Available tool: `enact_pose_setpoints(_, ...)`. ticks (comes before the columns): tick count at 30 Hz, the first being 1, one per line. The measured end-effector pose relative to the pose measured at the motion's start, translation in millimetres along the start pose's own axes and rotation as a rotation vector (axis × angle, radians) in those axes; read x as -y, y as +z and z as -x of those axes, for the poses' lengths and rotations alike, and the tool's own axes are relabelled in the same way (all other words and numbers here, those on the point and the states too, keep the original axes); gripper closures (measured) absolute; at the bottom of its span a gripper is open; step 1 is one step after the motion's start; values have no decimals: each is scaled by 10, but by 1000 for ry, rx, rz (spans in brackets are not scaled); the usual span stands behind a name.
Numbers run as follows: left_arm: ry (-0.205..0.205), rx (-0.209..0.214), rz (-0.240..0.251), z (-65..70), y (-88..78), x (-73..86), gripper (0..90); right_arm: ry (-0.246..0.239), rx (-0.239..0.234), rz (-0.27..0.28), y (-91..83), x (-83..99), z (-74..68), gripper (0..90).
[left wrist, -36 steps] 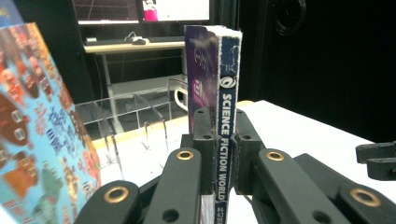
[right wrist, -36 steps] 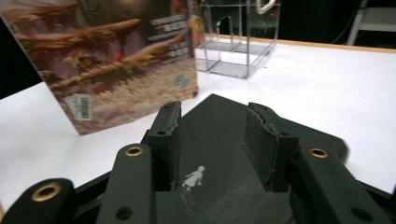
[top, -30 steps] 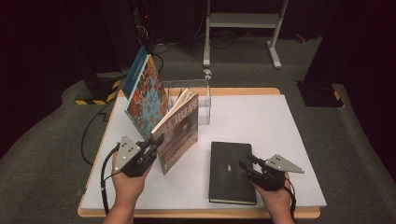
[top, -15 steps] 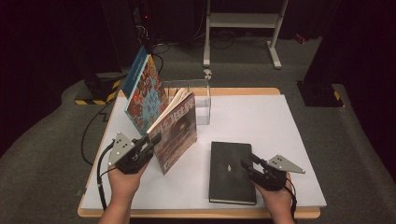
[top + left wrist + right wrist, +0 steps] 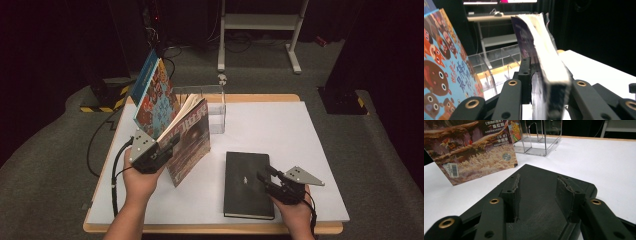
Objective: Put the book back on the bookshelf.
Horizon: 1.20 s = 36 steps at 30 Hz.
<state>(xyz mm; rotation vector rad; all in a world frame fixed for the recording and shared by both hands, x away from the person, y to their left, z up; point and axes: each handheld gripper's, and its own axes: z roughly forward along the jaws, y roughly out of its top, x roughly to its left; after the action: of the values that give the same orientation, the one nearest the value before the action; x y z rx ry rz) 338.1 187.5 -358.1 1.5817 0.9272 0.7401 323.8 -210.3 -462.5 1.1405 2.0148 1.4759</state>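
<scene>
**Left gripper's fingers loosening around a tilted paperback; right gripper over the black book**

The left gripper (image 5: 167,145) is at the paperback (image 5: 187,137), which stands tilted on its lower edge near the desk's left edge, leaning away toward the clear acrylic stand (image 5: 212,107) at the far edge. In the left gripper view the paperback (image 5: 546,75) sits between the fingers (image 5: 525,75), its page block facing the camera. The fingers have just been opening, and I cannot tell whether the pads press on the cover or merely flank it. Just left of the paperback, a colourful picture book (image 5: 155,97) leans at the desk's far left corner, its cartoon cover (image 5: 446,72) close beside the left gripper.

The right gripper (image 5: 265,177) rests at the right side of a black book (image 5: 247,182), which lies flat near the desk's near edge, right of centre. In the right gripper view its fingers (image 5: 511,195) stand apart over the black cover (image 5: 541,182), clenching nothing; whether the tips touch the cover I cannot tell.

The white desk (image 5: 280,125) shows bare toward its right edge.
</scene>
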Motion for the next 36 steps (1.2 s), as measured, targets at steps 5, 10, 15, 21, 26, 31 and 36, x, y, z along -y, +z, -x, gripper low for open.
enact_pose_setpoints(5,5,18,-20,-37,36,-37,790,5,-1,0,-5,5,8,545)
enact_pose_setpoints(10,11,50,-49,-36,45,-76,832,16,6,5,-6,7,21,542)
enact_pose_setpoints(15,28,53,-61,-44,99,-174,835,25,9,11,-14,3,29,540)
enact_pose_setpoints(21,3,-24,-20,-195,120,-350,837,34,18,22,-32,0,38,533)
enact_pose_setpoints(26,-18,-109,-6,-270,188,-434,836,37,13,24,-35,-4,39,535)
enact_pose_setpoints(31,-43,-147,-3,-290,301,-462,836,34,9,30,-40,-12,38,538)
enact_pose_setpoints(36,-56,-173,5,-291,422,-488,836,37,0,30,-34,-8,60,541)
